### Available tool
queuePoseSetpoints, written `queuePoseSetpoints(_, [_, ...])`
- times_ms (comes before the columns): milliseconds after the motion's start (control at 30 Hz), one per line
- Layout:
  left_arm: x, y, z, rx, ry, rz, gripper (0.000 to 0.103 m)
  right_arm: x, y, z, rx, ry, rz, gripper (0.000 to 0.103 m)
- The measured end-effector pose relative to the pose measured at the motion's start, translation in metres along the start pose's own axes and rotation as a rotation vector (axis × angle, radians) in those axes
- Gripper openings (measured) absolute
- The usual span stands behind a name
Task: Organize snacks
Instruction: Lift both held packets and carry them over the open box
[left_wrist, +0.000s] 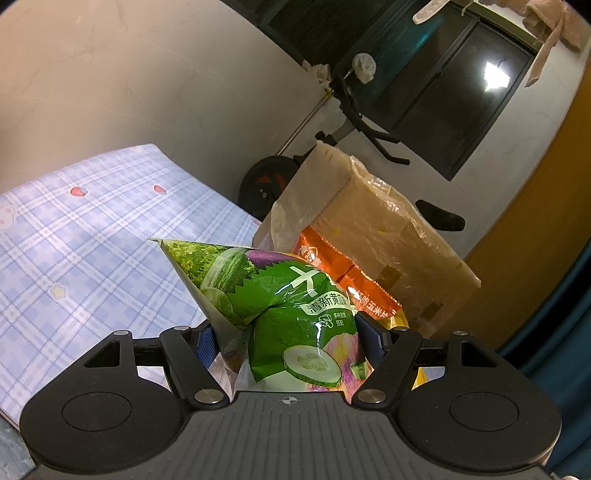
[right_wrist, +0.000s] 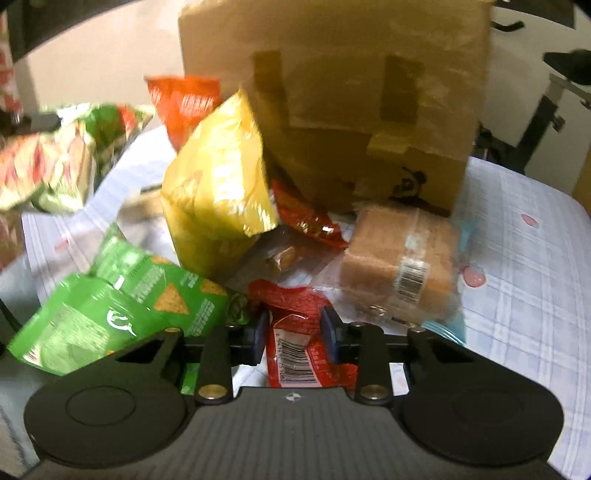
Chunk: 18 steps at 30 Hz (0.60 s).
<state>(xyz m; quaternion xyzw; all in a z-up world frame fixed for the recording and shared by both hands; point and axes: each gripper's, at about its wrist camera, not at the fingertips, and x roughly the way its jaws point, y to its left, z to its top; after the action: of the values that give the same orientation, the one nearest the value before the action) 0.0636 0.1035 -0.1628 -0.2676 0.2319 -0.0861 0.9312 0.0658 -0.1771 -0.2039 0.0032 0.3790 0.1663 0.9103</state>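
A crumpled green cucumber-printed snack bag (left_wrist: 291, 314) is being held aloft between the closed-in blue pads of the left gripper (left_wrist: 288, 339), above a blue checked sheet (left_wrist: 92, 251). Only the left wrist view is showing orange packets (left_wrist: 332, 266) lying inside the open, tape-covered cardboard box (left_wrist: 388, 236). Only the right wrist view is showing the loose pile: a red barcoded packet (right_wrist: 295, 332) is being pinched by the right gripper (right_wrist: 293, 338), beside a green tortilla-chip bag (right_wrist: 122, 314), a yellow bag (right_wrist: 218, 192) and a wrapped brown cake block (right_wrist: 399, 266).
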Motion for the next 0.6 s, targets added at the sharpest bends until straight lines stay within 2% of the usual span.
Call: queuePoseSetpoints(600, [-0.032,-0.023,0.027,0.093,-0.122,-0.035,0.075,-0.067,0.0,0.026,0.079,-0.224,0.035,0.03])
